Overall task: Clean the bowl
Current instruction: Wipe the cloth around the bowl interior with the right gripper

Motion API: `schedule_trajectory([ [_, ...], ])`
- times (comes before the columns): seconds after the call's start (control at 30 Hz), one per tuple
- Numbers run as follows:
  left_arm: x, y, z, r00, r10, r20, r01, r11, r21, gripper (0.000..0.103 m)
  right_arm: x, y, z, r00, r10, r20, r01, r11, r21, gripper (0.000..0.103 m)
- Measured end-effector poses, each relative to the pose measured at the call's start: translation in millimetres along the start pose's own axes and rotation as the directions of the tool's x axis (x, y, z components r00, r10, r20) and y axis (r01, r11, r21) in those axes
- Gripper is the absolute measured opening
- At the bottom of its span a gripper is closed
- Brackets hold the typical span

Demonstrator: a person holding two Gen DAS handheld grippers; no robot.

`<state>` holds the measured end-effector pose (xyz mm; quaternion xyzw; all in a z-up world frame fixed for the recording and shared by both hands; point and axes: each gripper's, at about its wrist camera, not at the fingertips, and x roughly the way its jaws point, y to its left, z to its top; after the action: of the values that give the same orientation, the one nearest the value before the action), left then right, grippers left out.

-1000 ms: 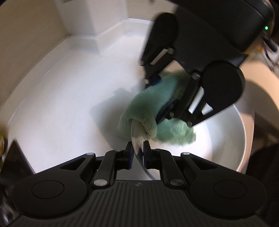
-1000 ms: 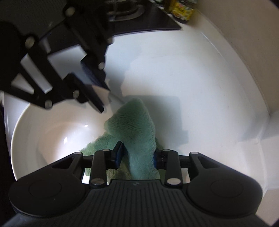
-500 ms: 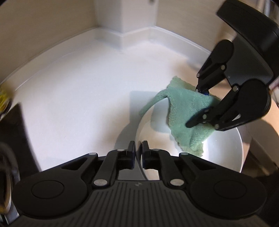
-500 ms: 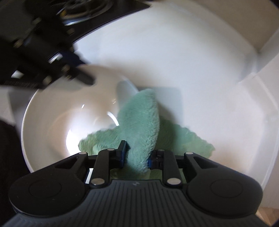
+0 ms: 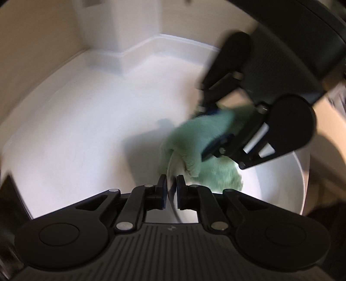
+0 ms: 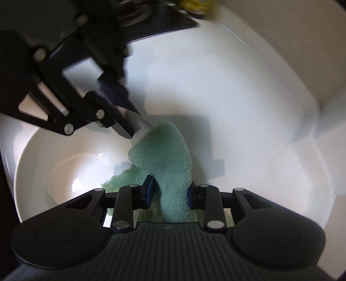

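Green cloth [image 6: 166, 160] draping over bowl [image 6: 64, 164] rim, pinched in right gripper [image 6: 170, 192] fingers. Left gripper [image 5: 172, 188] clamping near-shut on same rim, just beside cloth. Bowl sitting on white bench [image 5: 75, 121] near back corner. Wiping along rim toward left fingers; right nearer cloth.

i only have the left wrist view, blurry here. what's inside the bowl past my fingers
Observer: The right wrist view shows the white ceramic bowl with a bare, glossy inner floor; the fluffy green microfibre cloth covers only the side nearest the right gripper.
Operator: is my grip on the rim solid
Observer: From that side, the left gripper has one finger inside the rim and one outside, right beside the cloth's folded tip.
Operator: anything behind me
Observer: A black stovetop and a yellow-labelled jar, on the white counter.
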<state>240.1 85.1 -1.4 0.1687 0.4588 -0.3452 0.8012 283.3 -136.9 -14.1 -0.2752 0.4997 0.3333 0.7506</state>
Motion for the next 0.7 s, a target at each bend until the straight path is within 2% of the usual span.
schedule_trajectory([
  [0.1,-14,-5,-18,0.998,0.067,-0.014,-0.069,0.989,-0.131,0.026,0,-5,-8,1.0,0.001,0.012,-0.002,0.993,0.121,0.018],
  [0.2,-20,-10,-29,0.996,0.086,-0.006,-0.085,0.984,-0.159,0.026,-7,-5,-19,1.0,-0.013,0.013,0.01,0.981,0.194,0.016],
  [0.27,-23,-11,-34,0.997,0.076,0.006,-0.074,0.984,-0.162,0.01,-1,11,-11,1.0,-0.009,0.0,0.009,0.981,0.194,0.016],
  [0.3,-24,-10,-34,0.998,0.065,0.01,-0.062,0.985,-0.158,0.007,-3,16,-12,1.0,0.004,-0.018,-0.001,0.985,0.173,0.016],
  [0.4,-25,-8,-31,1.0,0.019,0.004,-0.018,0.997,-0.069,0.007,0,24,-6,0.995,0.067,-0.075,-0.059,0.993,0.099,0.017],
  [0.47,-25,-8,-25,1.0,-0.008,-0.005,0.008,1.0,0.001,0.006,1,22,-4,0.991,0.08,-0.11,-0.074,0.996,0.056,0.018],
  [0.57,-22,-8,-18,1.0,-0.023,-0.02,0.025,0.993,0.115,0.007,6,17,7,0.988,0.051,-0.147,-0.057,0.997,-0.042,0.02],
  [0.7,-25,-7,-15,0.999,-0.016,-0.046,0.025,0.979,0.201,0.008,11,19,25,0.99,-0.019,-0.139,-0.008,0.983,-0.185,0.023],
])
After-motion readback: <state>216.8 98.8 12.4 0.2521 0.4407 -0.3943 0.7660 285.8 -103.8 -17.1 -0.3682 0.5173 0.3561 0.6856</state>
